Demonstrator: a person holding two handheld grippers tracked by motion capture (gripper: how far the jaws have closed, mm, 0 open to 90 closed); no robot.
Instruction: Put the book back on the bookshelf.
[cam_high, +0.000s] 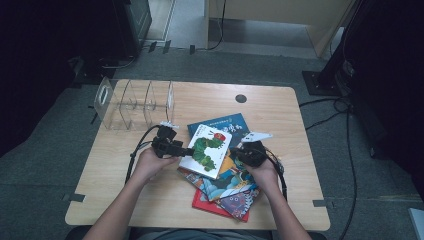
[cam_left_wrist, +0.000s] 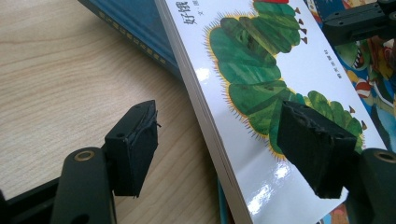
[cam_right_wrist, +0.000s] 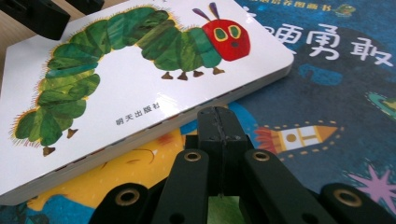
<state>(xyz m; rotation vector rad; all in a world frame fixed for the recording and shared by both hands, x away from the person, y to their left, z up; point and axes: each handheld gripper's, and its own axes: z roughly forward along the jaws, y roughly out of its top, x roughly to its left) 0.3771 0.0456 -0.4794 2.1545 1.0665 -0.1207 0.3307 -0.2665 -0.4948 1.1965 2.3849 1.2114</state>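
Caterpillar book (cam_high: 206, 150), long axis slanting away, head end farthest.

On the white caterpillar book (cam_right_wrist: 116, 79) we read 4 small black characters, 明天出版社, printed on the cover under the green body, at about 6 o'clock from the middle of that body. In the left gripper view, at 12 o'clock of the picture, the same book (cam_left_wrist: 261, 84) bears large black title characters, 好饿, cut off by the picture's edge, and a small vertical line of characters at 3 o'clock of the body, too small for us to read. On the dark blue rocket book (cam_right_wrist: 336, 93) beneath we read pale blue characters 勇敢 at 2 o'clock of the white book, with a smaller line above ending in 图画书
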